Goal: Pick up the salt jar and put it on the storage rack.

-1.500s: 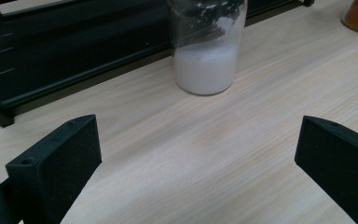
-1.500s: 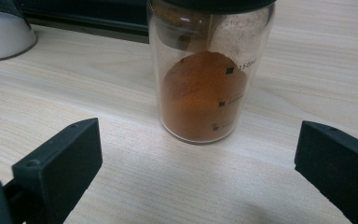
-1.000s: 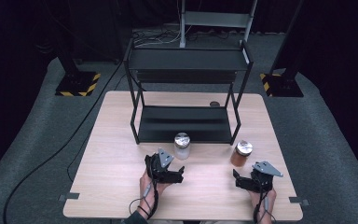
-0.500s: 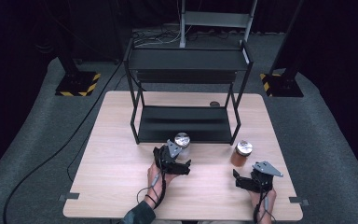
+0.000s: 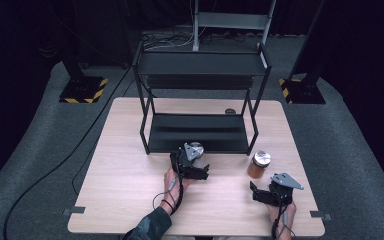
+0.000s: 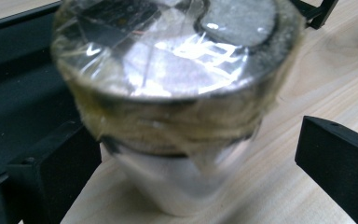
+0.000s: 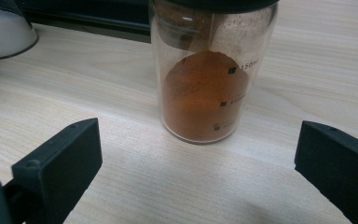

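A clear jar with a foil-wrapped silver lid (image 6: 172,93) stands on the wooden table just in front of the black rack, seen in the high view as the jar (image 5: 196,148). My left gripper (image 5: 192,159) is open, one jaw on each side of it, neither touching (image 6: 193,163). To the right stands a glass jar of orange-brown powder (image 5: 260,164) with printed volume marks (image 7: 209,84). Open and holding nothing, my right gripper (image 5: 264,189) sits a short way in front of that jar (image 7: 196,163).
A black two-level metal rack (image 5: 200,132) takes up the back half of the table (image 5: 120,190). A small dark round object (image 5: 230,111) lies behind the rack's right leg. Cables run across the grey floor at the left.
My left gripper has moved forward and to the right across the table, up to the silver-lidded jar, which now stands between its jaws. The right gripper has stayed put.
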Demonstrator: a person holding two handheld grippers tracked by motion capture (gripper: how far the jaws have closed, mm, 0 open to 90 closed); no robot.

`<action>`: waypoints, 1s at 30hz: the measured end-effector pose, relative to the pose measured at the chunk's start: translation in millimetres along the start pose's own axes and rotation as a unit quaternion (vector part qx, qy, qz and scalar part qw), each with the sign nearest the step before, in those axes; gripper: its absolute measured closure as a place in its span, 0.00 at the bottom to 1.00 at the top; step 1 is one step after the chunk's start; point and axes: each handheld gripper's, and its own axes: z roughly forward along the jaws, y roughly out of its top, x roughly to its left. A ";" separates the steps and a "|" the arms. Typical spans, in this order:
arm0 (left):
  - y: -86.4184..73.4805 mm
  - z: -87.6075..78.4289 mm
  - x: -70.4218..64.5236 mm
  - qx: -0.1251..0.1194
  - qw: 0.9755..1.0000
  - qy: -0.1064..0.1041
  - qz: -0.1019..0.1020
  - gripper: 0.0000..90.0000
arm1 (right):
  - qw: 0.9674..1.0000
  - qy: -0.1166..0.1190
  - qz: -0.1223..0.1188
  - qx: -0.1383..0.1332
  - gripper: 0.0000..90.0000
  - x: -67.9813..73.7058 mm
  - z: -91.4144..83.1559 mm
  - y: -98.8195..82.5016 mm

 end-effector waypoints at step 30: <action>-14.9 3.2 10.3 -0.035 0.999 -0.007 -0.021 0.34 | 1.000 0.001 -0.002 0.001 0.00 -0.1 0.2 0.5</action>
